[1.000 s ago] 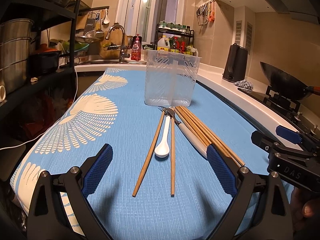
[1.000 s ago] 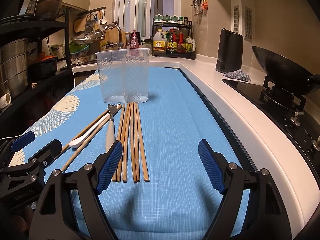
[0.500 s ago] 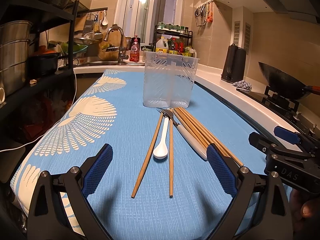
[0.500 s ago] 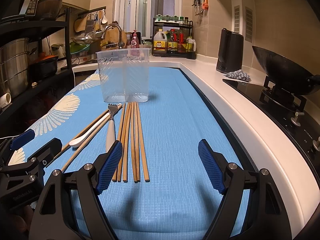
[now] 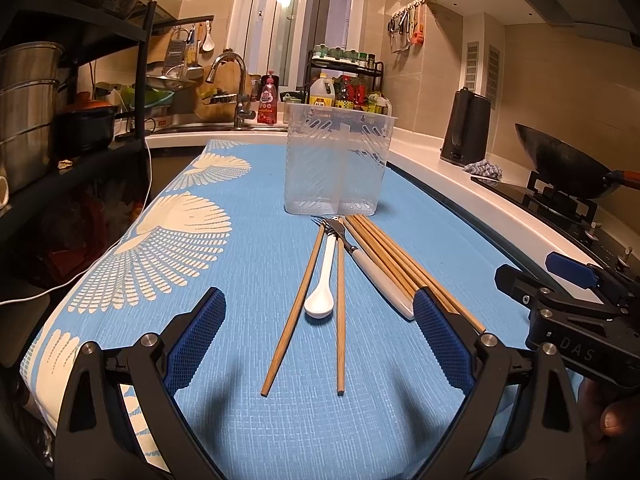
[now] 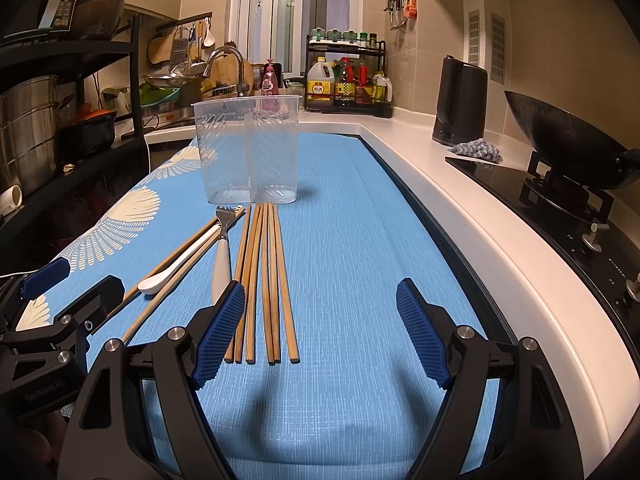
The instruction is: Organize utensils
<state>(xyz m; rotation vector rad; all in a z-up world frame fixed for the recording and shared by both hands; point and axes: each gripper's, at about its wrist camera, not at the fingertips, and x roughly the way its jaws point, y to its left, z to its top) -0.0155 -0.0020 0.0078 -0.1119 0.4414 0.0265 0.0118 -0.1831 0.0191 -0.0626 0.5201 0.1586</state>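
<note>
A clear plastic two-compartment utensil holder point(image 5: 338, 164) point(image 6: 250, 152) stands empty on the blue cloth. In front of it lie a white spoon point(image 5: 322, 280) point(image 6: 176, 264) between two loose wooden chopsticks point(image 5: 294, 308), a fork with a white handle point(image 5: 368, 266) point(image 6: 223, 248), and a bundle of several chopsticks point(image 6: 264, 280) point(image 5: 400, 256). My left gripper point(image 5: 320, 344) is open and empty, just short of the spoon and loose chopsticks. My right gripper point(image 6: 320, 336) is open and empty, near the ends of the bundled chopsticks.
The blue cloth point(image 6: 360, 220) with white fan patterns covers the counter. On the right are a white counter edge, a stove with a black wok point(image 6: 560, 148), a black kettle point(image 6: 460, 104) and a grey rag. A sink, bottles rack and pot shelf point(image 5: 60, 128) lie behind and left.
Almost nothing: the left wrist view has shifted slightly, so the utensils sit a touch lower in frame. Both grippers stay open and empty.
</note>
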